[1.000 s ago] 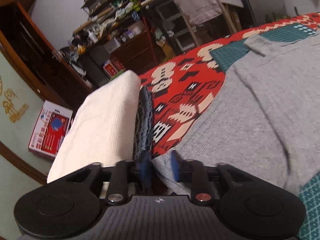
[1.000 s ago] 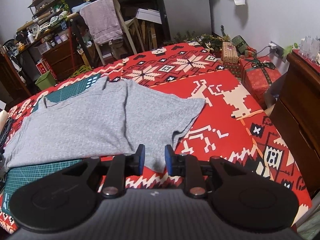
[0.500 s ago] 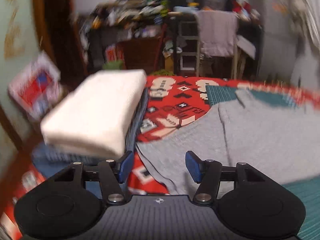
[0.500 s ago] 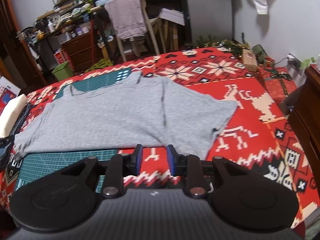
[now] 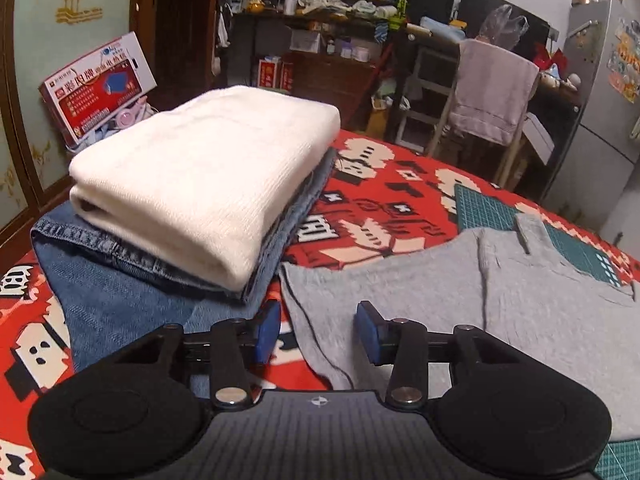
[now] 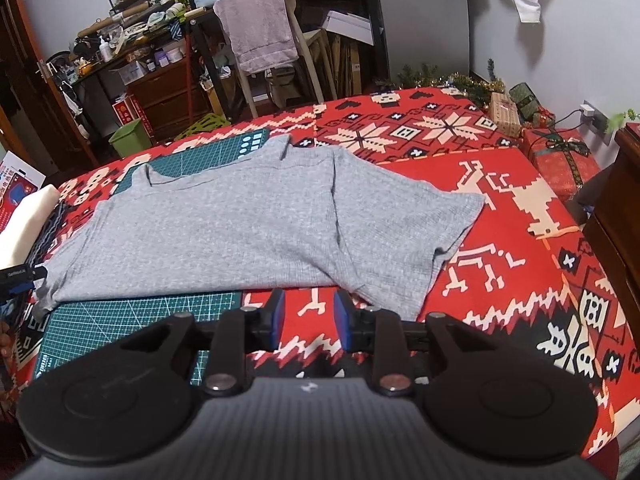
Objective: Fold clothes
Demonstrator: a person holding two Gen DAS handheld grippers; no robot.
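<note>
Grey knit fabric fills the space ahead of both grippers: a grey T-shirt [image 6: 248, 228] lies on the bed [image 6: 520, 216], partly over a green cutting mat [image 6: 132, 320]. It lies spread out, with both sleeves out to the sides and the neckline at the far edge. Its bottom part looks turned up, the near edge running straight just beyond the right gripper [image 6: 309, 322]; whether that is a fold I cannot tell for sure.

That right gripper hovers with its jaws a little apart and nothing between them, the shirt's near edge just beyond its tips. The left gripper [image 5: 316, 330] has its jaws wide apart and empty, poised over the end of the shirt's sleeve [image 5: 320, 312].

To the left of the left gripper sits a stack: a folded cream garment [image 5: 200, 176] resting on folded blue jeans [image 5: 112, 296].

As a judgement, two pieces lie folded and stacked, while the grey shirt is the piece in hand. Its sleeves and body are what is left to bring in before it matches the stack.
</note>
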